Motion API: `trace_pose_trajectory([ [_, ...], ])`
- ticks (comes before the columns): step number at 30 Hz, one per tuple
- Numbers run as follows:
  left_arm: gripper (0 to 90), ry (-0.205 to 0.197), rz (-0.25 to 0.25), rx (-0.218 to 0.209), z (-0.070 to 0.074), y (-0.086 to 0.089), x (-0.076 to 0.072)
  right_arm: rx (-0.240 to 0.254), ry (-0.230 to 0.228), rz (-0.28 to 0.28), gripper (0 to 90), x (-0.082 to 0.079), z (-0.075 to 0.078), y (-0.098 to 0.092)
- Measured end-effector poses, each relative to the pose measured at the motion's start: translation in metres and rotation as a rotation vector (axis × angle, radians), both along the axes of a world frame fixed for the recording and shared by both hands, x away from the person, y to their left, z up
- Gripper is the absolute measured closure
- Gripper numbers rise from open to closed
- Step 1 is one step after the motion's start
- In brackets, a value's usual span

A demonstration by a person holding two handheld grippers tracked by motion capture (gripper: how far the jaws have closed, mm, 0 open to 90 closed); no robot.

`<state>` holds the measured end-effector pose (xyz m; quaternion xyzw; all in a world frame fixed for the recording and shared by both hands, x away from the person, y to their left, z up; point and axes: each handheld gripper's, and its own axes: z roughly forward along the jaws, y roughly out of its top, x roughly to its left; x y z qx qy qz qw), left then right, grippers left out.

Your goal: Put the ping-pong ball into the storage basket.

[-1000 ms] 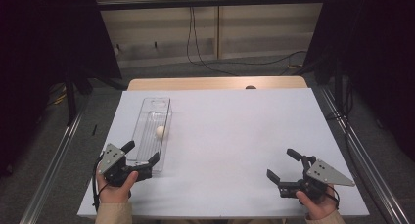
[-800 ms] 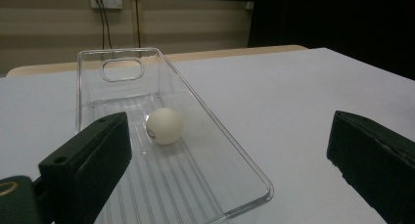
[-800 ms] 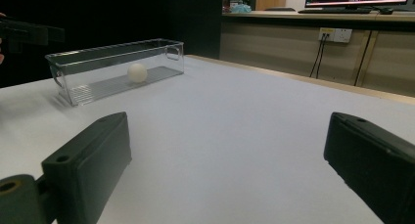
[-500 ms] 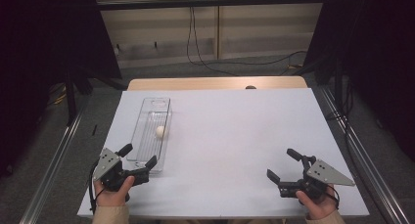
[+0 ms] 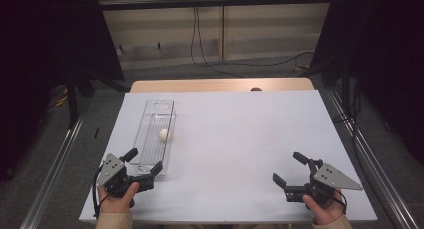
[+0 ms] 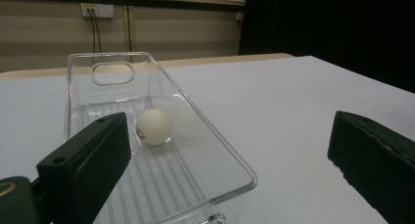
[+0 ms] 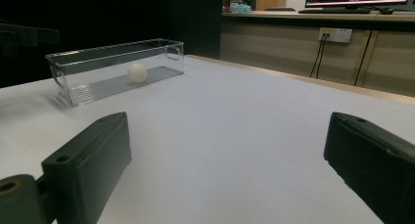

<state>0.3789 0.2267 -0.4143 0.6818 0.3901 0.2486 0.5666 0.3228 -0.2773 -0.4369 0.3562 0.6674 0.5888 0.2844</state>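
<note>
— White and bare, the table is stretching out in front of you. What is sitting on it?

— One clear plastic bin, long and narrow, is lying on the left half, running away from me. A white ball is resting on its ribbed floor, roughly halfway along and close to the right-hand wall.

— Where are you holding your left gripper?

— I am holding it at the bin's near end, with the fingers spread wide and gripping nothing. In the left gripper view, one finger is standing over the bin's near end and the other is off to the right, above bare table, with the bin's near right corner between them.

— And your right gripper?

— I am keeping it over the near right part of the table, well apart from the bin, fingers spread wide too and empty.
</note>
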Motion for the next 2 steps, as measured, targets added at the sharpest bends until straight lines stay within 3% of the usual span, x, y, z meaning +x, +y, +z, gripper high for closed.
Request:
trace_pose_trajectory([
  [2,2.4,-0.001,-0.002,-0.005,-0.0003,0.0001,0.0002,0.002,0.000,0.001,3.0,0.0002,-0.0002,-0.0001],
])
